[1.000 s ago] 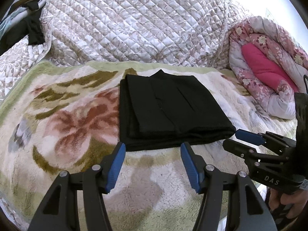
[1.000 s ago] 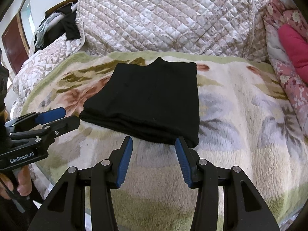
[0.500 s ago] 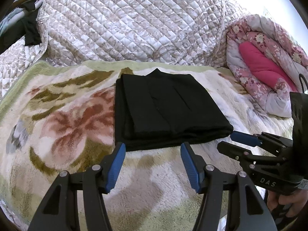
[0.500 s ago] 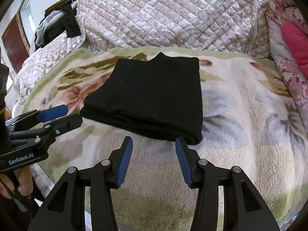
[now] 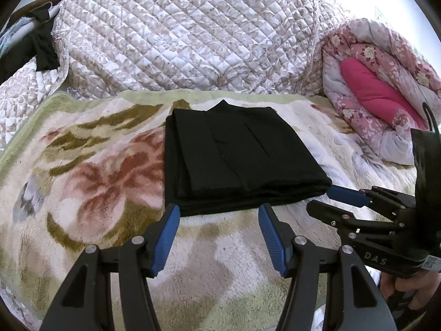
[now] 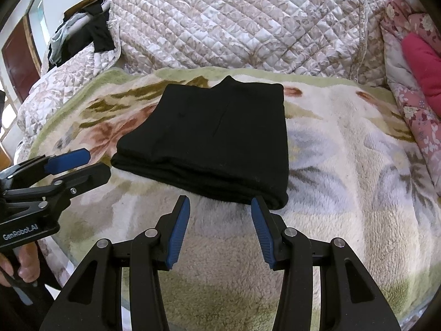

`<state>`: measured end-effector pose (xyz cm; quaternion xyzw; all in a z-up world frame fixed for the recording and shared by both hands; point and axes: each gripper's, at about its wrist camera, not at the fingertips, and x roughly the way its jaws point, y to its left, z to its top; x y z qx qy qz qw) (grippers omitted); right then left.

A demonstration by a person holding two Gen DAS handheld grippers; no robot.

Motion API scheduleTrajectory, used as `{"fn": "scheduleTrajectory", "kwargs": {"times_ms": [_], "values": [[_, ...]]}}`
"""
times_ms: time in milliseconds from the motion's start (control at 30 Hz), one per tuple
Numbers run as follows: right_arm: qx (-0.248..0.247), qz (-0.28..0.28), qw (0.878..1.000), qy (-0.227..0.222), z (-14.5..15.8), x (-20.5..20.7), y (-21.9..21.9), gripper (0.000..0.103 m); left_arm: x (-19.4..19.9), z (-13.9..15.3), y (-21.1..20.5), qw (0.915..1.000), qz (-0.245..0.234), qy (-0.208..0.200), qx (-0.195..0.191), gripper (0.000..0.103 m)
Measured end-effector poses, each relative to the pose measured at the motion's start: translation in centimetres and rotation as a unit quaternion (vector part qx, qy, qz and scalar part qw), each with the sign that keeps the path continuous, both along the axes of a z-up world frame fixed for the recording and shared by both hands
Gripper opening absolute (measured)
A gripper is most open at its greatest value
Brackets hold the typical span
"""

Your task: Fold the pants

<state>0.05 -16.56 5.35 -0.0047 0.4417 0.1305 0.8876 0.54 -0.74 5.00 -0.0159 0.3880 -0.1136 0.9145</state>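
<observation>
Pants (image 5: pixel 237 160) lie folded mid-blanket (image 5: pixel 91 182); bare fleece from 3 to 9 o'clock. Left gripper (image 5: pixel 219 212) and right gripper (image 6: pixel 220 204) gape, holding nothing, at the near fold. Writing: "DAS", "GenRobot.AI".

Between your two grippers and the folded black pants (image 5: pixel 237 160) lies a strip of bare floral blanket (image 5: pixel 91 193), nothing on it; you have open blanket to the left of the pants and a wider stretch to their right (image 6: pixel 344 149); behind them the quilted cover (image 5: pixel 187 35) rises like a wall; at far right the rolled pink quilt (image 5: pixel 386 82) closes that side; dark clothes (image 6: pixel 93 35) crowd the far left corner.
</observation>
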Motion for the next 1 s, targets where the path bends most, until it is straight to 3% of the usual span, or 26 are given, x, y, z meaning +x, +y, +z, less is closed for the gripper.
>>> {"fn": "scheduleTrajectory", "kwargs": {"times_ms": [400,1000], "values": [[-0.002,0.004,1.0,-0.004,0.02,-0.1,0.14,0.047,-0.15,-0.27,-0.42,0.9999,0.001,0.003,0.014,0.062],[-0.003,0.005,1.0,-0.004,0.04,-0.19,0.26,0.047,-0.11,-0.31,-0.33,1.0,0.004,0.008,0.002,0.062]]}}
